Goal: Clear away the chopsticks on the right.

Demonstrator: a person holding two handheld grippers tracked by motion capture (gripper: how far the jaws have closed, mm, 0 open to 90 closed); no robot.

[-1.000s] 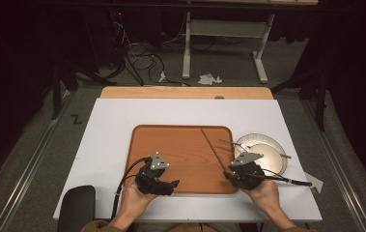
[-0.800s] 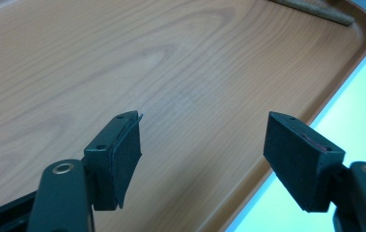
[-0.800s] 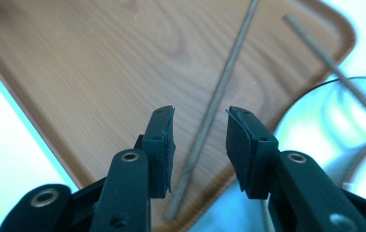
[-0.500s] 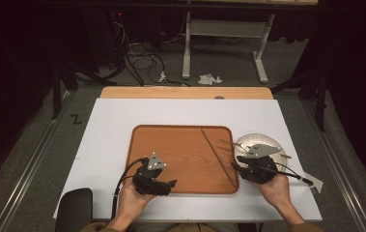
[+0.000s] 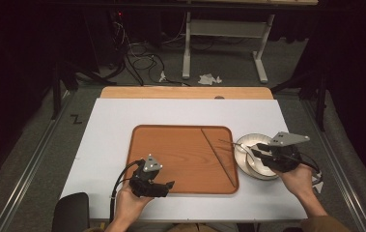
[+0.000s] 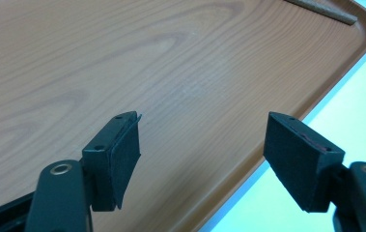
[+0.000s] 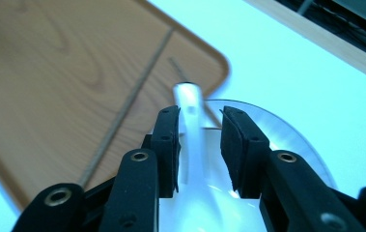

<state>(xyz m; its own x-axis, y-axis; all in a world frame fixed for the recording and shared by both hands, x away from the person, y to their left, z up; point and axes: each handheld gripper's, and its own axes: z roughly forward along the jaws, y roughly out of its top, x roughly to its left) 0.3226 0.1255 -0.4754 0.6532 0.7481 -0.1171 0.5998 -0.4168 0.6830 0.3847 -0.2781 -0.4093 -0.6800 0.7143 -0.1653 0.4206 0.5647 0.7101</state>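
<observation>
A wooden tray (image 5: 171, 150) lies mid-table with a long thin stick (image 5: 218, 157) slanting across its right part. To its right stands a white plate (image 5: 246, 142). My right gripper (image 5: 259, 150) hovers over that plate. In the right gripper view its jaws (image 7: 200, 121) straddle the handle of a white spoon (image 7: 190, 96) that lies in the plate (image 7: 287, 135). They have just been closing, with a gap still on one side of the handle. My left gripper (image 5: 168, 184) is open above the tray's near edge (image 6: 248, 164) with nothing between its pads.
A white board covers the table, with a wooden strip (image 5: 185, 93) along its far edge. A dark rounded object (image 5: 69, 212) sits at the near left corner. Cables, crumpled paper and desk legs lie on the floor beyond.
My right gripper has moved right and up, from the tray's right edge to above the plate, and its jaws have narrowed. The left gripper has stayed where it was.
</observation>
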